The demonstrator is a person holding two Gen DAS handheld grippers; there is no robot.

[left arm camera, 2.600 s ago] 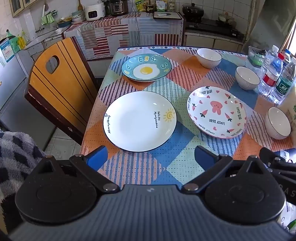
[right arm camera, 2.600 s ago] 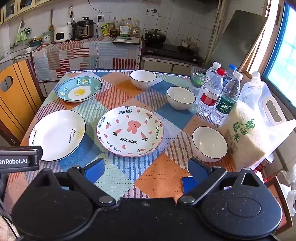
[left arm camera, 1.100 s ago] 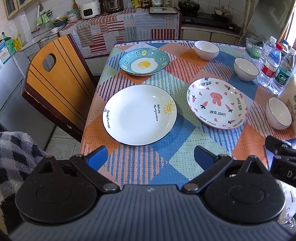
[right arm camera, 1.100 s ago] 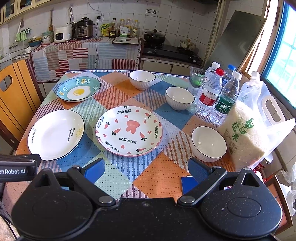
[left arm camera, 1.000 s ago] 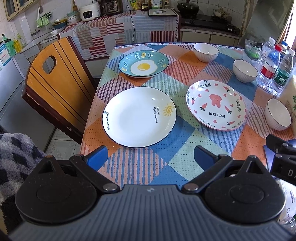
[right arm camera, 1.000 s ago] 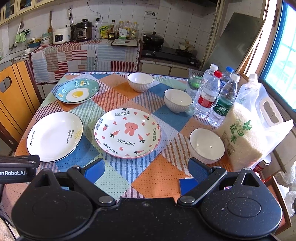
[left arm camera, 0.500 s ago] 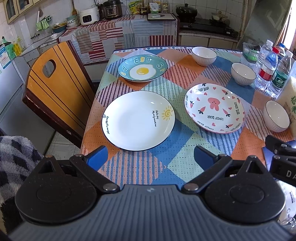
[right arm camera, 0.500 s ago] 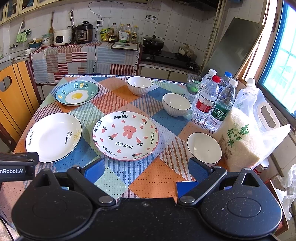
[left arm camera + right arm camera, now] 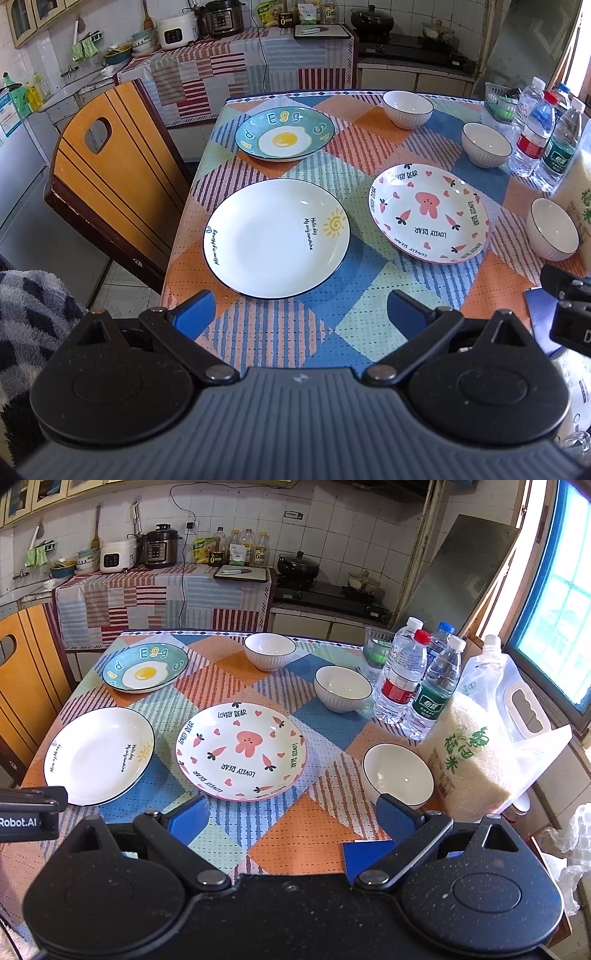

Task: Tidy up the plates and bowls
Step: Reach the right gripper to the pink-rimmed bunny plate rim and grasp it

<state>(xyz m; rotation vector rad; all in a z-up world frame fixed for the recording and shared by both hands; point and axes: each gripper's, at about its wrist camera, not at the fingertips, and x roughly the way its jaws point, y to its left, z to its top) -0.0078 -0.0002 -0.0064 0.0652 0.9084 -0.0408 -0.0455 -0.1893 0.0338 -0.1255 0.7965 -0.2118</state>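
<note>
Both jaws wide apart, empty. Better to bring left gripper (image 9: 299, 308) low, straight ahead, onto near rim of white plate (image 9: 273, 240).

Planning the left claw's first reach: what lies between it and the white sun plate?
Only bare checked tablecloth lies between the open left claw and the white sun plate, shown in the left wrist view.

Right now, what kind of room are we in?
Most likely a home kitchen with a dining table. A rice cooker and a pressure cooker sit on the counter, a black pot is on the stove, and the table holds plates and bowls.
</note>
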